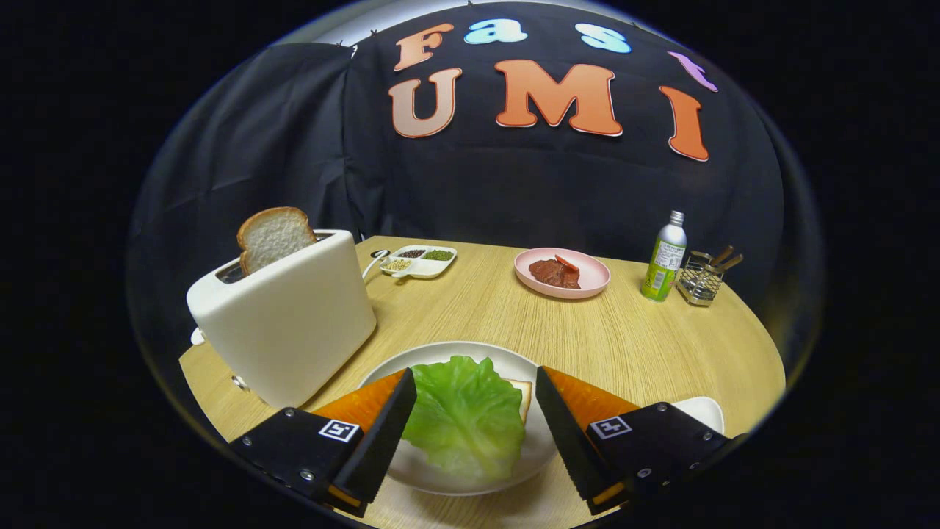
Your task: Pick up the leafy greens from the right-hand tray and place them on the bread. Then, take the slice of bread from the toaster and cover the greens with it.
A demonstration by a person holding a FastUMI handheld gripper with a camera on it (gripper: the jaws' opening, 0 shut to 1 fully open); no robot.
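Note:
A green leaf (464, 415) lies on a slice of bread (522, 391) on the white plate (440, 353), right between my fingers. My gripper (476, 393) is open, its orange-and-black fingers (382, 422) standing apart on either side of the leaf without pressing it. Left of the plate stands a white toaster (290, 323) with a slice of bread (273, 235) sticking up out of its slot. The edge of a white tray (701, 411) peeks out behind the right finger.
Beyond the plate on the wooden table (477, 308) sit a pink plate with meat (562, 273), a small divided dish of seeds (418, 261), a green bottle (664, 258) and a wire holder with utensils (705, 278).

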